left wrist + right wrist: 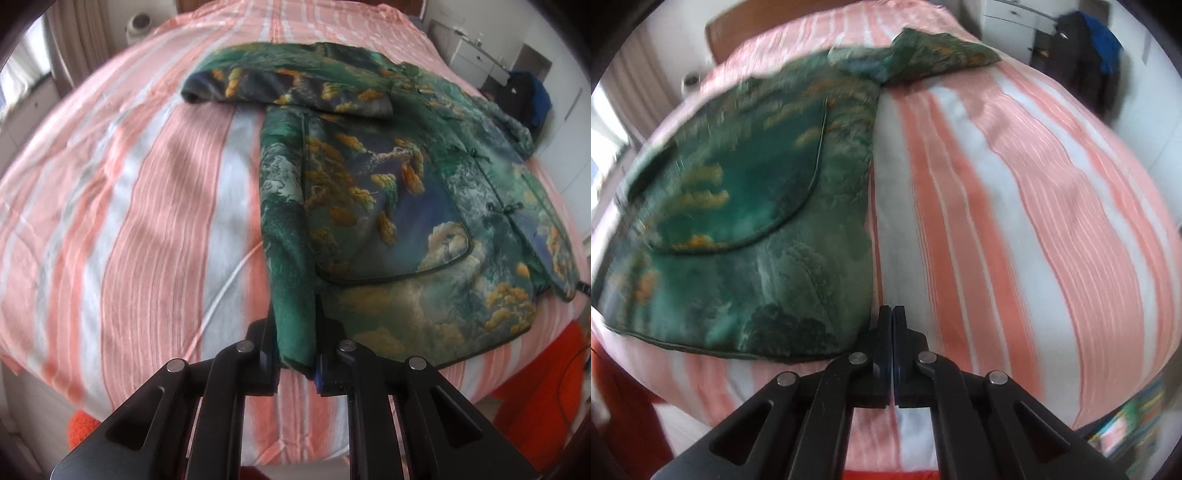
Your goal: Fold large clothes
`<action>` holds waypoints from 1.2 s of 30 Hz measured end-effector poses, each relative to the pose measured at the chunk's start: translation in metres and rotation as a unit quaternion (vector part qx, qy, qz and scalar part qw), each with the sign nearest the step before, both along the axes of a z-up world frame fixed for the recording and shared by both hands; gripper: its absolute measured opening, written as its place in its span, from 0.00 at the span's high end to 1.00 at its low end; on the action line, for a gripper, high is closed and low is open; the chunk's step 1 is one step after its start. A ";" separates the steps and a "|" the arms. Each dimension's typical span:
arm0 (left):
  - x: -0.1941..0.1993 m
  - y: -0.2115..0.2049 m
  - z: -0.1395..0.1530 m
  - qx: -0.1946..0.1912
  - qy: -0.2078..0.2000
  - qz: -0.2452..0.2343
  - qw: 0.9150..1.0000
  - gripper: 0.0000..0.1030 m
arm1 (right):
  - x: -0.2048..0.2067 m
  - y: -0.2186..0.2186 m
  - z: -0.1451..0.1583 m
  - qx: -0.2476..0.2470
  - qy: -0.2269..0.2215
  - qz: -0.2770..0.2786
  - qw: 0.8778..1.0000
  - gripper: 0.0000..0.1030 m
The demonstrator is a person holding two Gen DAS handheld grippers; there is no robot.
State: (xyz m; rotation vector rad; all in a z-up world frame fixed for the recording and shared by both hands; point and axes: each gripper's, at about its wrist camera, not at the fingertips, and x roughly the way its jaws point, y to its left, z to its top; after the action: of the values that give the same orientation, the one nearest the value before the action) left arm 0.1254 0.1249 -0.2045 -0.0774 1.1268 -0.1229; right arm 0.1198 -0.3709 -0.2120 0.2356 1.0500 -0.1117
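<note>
A large green padded jacket [388,206] with a gold and blue landscape print lies on the striped bed. Its left sleeve [280,85] is folded across the chest. My left gripper [295,325] is shut on the jacket's lower left hem corner, the cloth pinched between the fingers. In the right wrist view the jacket [746,206] lies to the left, its other sleeve [923,59] stretched out at the far end. My right gripper [892,314] is shut and empty, just right of the jacket's near hem corner.
The bed [110,221] has a pink and white striped cover. A white cable [225,288] lies on it left of the jacket. A white drawer unit [476,55] and dark clothes [1082,48] stand beyond the bed. Orange fabric [546,387] hangs below the near edge.
</note>
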 end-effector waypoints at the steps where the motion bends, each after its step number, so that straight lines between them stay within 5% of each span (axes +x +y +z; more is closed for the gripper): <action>1: 0.003 0.006 -0.001 -0.017 0.009 0.007 1.000 0.89 | -0.005 -0.005 0.007 0.031 -0.011 -0.014 0.999 0.98; 4: 0.010 0.019 -0.004 -0.072 0.028 0.033 0.996 0.89 | -0.018 -0.006 0.021 0.045 -0.035 -0.025 0.998 0.68; 6: 0.011 0.030 -0.003 -0.097 0.032 0.042 0.994 0.89 | -0.032 0.005 0.026 0.031 -0.044 -0.008 0.999 0.29; 8: 0.013 0.029 -0.002 -0.097 0.031 0.039 0.994 0.89 | -0.043 0.024 0.028 0.011 -0.057 0.036 0.998 0.21; 13: 0.014 0.026 -0.012 -0.079 0.037 0.040 0.995 0.89 | -0.008 0.044 0.005 -0.075 -0.061 0.059 0.994 0.23; 14: 0.016 0.026 -0.011 -0.082 0.037 0.042 0.995 0.89 | 0.002 0.040 0.003 -0.065 -0.066 0.054 0.994 0.40; 15: 0.015 0.028 -0.009 -0.089 0.035 0.044 0.994 0.89 | 0.011 0.034 0.003 -0.044 -0.076 0.049 0.995 0.71; 17: 0.012 0.036 -0.004 -0.103 0.031 0.045 0.993 0.89 | 0.015 0.017 0.018 0.004 -0.131 0.013 0.991 0.88; 19: 0.011 0.042 0.001 -0.118 0.027 0.045 0.992 0.89 | 0.014 0.011 0.036 0.013 -0.151 -0.014 0.988 0.90; 22: 0.014 0.038 -0.004 -0.101 0.033 0.037 0.994 0.89 | 0.002 0.020 0.069 -0.081 -0.150 -0.005 0.985 0.91; 26: 0.016 0.026 -0.019 -0.053 0.039 0.020 0.998 0.88 | 0.009 0.026 0.031 -0.146 -0.056 0.014 0.988 0.91; 29: 0.011 0.022 -0.011 -0.024 0.031 0.015 0.999 0.79 | 0.011 0.010 -0.008 -0.125 -0.005 -0.007 0.992 0.92; 32: -0.005 0.020 0.001 0.052 0.029 0.007 0.998 0.52 | -0.007 -0.011 0.003 -0.110 -0.008 -0.047 0.993 0.91; 33: -0.015 0.020 0.011 0.089 0.014 0.005 0.996 0.51 | -0.014 -0.019 0.006 -0.100 -0.005 -0.058 0.993 0.91; 36: -0.027 0.016 0.048 0.119 -0.036 -0.017 0.992 0.48 | -0.043 -0.029 0.030 -0.089 -0.030 -0.064 0.994 0.85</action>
State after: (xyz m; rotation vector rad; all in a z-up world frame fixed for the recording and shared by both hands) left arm 0.0981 0.1413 -0.1564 0.1574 1.0637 -0.0218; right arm 0.0773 -0.4000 -0.1825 0.1430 0.9579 -0.3100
